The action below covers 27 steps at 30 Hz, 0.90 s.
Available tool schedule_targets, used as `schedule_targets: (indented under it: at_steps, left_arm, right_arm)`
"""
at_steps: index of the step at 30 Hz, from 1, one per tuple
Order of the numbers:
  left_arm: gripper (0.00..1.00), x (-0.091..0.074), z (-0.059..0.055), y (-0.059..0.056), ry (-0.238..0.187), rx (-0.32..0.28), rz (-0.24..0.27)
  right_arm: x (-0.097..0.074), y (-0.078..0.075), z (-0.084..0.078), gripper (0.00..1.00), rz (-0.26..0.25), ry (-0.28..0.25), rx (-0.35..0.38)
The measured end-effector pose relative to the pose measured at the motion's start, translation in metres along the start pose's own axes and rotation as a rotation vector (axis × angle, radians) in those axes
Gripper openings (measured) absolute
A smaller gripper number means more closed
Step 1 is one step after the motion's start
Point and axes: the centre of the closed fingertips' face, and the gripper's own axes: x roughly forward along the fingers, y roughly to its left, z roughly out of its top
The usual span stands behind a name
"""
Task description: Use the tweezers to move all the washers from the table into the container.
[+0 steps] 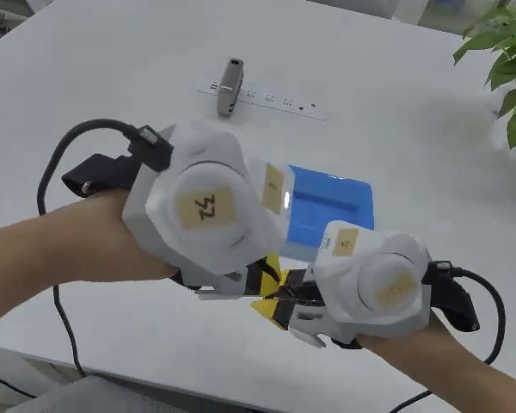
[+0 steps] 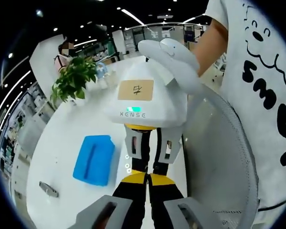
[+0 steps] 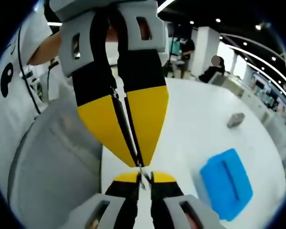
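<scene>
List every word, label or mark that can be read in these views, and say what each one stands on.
"XENSE": on the white housing of the right gripper, below a green light, in the left gripper view.
"SMU": large black letters, cut off at the edge, on the person's white shirt.
Tan labels on the housings of both grippers, the left gripper included: one dark character each, not legible.
Socket strip on the table: markings too small to read.

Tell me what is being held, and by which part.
The left hand-held gripper pinches thin tweezers along their length; tip reaches the right hand-held gripper.
</scene>
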Motion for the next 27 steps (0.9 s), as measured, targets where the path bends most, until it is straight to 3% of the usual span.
schedule_targets:
  at_steps: [5, 6, 7, 8, 9, 11, 12, 14, 15, 17, 20, 22, 24, 27]
  left_arm:
    - [0.01, -0.002, 0.003, 0.013, -0.074, -0.108, 0.131]
    - [0.07, -0.004, 0.005, 0.017, -0.125, -0.151, 0.171]
    - [0.12, -0.005, 0.003, 0.017, -0.145, -0.194, 0.182]
    - [0.17, -0.008, -0.001, 0.021, -0.172, -0.278, 0.223]
    - [0.22, -0.011, -0.004, 0.024, -0.195, -0.320, 0.259]
    - [0.28, -0.021, -0.018, 0.030, -0.244, -0.433, 0.370]
    - [0.29, -0.027, -0.032, 0.029, -0.254, -0.505, 0.427]
    - [0.32, -0.033, -0.050, 0.028, -0.274, -0.593, 0.518]
    - [0.37, -0.036, -0.064, 0.025, -0.272, -0.660, 0.569]
    - [0.51, -0.039, -0.088, 0.020, -0.233, -0.730, 0.653]
    - [0.56, -0.045, -0.107, 0.018, -0.221, -0.766, 0.774]
    - [0.64, -0.047, -0.112, 0.019, -0.219, -0.772, 0.823]
    - [0.68, -0.049, -0.116, 0.022, -0.188, -0.748, 0.862]
    - [0.69, -0.052, -0.114, 0.024, -0.213, -0.738, 0.894]
  right_arm:
    - [-0.002, -0.005, 0.001, 0.03, -0.023, -0.013, 0.033]
    - [-0.002, -0.008, -0.001, 0.03, -0.040, -0.016, 0.047]
    - [-0.002, -0.010, -0.002, 0.03, -0.053, -0.023, 0.062]
    - [-0.002, -0.012, -0.003, 0.03, -0.066, -0.035, 0.091]
    - [-0.003, -0.014, -0.004, 0.03, -0.077, -0.045, 0.124]
    - [-0.005, -0.024, -0.004, 0.03, -0.124, -0.080, 0.180]
    - [-0.007, -0.030, -0.005, 0.03, -0.153, -0.105, 0.218]
    - [-0.009, -0.042, -0.004, 0.03, -0.200, -0.151, 0.279]
    - [-0.009, -0.046, -0.006, 0.03, -0.219, -0.156, 0.304]
    - [-0.010, -0.058, -0.007, 0.03, -0.273, -0.186, 0.331]
    - [-0.004, -0.064, -0.010, 0.03, -0.286, -0.192, 0.363]
    - [0.000, -0.068, -0.013, 0.03, -0.296, -0.192, 0.366]
    - [0.005, -0.070, -0.016, 0.04, -0.292, -0.190, 0.386]
    - [0.011, -0.072, -0.019, 0.04, -0.290, -0.188, 0.404]
